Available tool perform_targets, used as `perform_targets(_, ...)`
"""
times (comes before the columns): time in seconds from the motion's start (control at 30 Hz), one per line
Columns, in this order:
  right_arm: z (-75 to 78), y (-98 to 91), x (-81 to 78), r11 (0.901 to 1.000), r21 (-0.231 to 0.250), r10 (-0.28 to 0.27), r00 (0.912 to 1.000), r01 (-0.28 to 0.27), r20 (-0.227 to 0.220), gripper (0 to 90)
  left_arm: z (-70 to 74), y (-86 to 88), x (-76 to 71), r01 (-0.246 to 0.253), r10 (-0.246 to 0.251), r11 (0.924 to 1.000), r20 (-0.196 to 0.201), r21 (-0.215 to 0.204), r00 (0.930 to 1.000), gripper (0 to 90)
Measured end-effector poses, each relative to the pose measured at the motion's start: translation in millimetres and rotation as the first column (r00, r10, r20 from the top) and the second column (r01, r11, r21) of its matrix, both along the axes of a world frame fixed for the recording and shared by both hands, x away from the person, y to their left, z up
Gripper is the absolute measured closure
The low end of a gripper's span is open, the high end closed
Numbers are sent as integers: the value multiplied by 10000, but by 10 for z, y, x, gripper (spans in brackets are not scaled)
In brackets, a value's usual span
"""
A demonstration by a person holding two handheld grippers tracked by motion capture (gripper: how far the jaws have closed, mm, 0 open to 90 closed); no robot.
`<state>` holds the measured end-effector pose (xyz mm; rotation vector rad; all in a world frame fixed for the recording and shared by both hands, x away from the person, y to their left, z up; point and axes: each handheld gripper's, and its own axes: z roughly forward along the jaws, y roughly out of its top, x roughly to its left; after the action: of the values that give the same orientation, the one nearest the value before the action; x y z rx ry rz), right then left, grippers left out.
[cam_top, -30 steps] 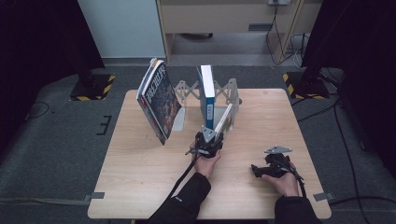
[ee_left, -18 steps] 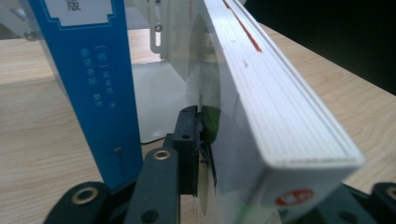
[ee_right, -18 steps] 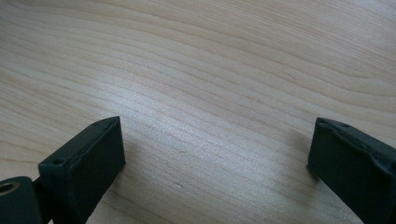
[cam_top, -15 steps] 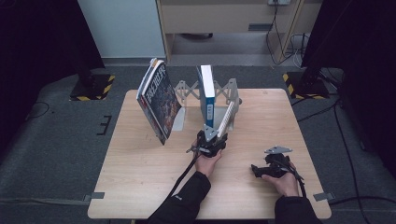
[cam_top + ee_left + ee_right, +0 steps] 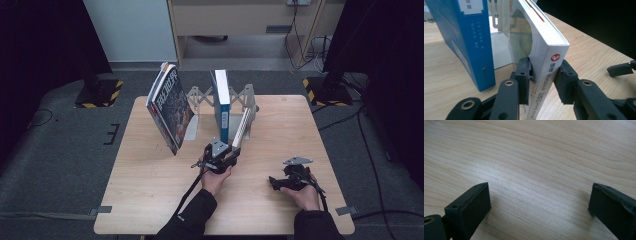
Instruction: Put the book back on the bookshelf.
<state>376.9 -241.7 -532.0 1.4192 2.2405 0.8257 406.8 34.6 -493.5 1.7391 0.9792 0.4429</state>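
A white book (image 5: 245,125) leans to the left against an upright blue book (image 5: 221,100) in a metal folding rack (image 5: 200,95) at the back of the table. My left gripper (image 5: 231,151) has the white book's lower spine (image 5: 549,62) between its jaws, which have just been closing; both pads (image 5: 524,72) press on its sides. In the left gripper view the blue book (image 5: 461,37) stands at the left. My right gripper (image 5: 276,182) rests open on the bare wood at the front right, and its jaws (image 5: 539,195) have nothing between them.
A third book with a dark pictured cover (image 5: 170,112) stands tilted at the rack's left end. The wooden table (image 5: 150,200) has free room along the front and both sides. Dark floor and black stands surround the table.
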Motion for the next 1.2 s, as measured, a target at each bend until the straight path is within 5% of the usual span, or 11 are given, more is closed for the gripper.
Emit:
perform_targets(0.6,-2,-2,2,10000,-4,29,10000,-29,19,40,14,-261,359,186,-187,9998,-74,-99,9998,607)
perform_targets(1.0,-2,1,1,10000,-9,28,10000,-28,39,41,2,-229,288,729,-727,9972,-104,170,9973,633)
perform_targets(1.2,-2,0,2,10000,2,43,10000,-43,35,41,49,-281,375,709,-704,9969,-160,354,9974,637)
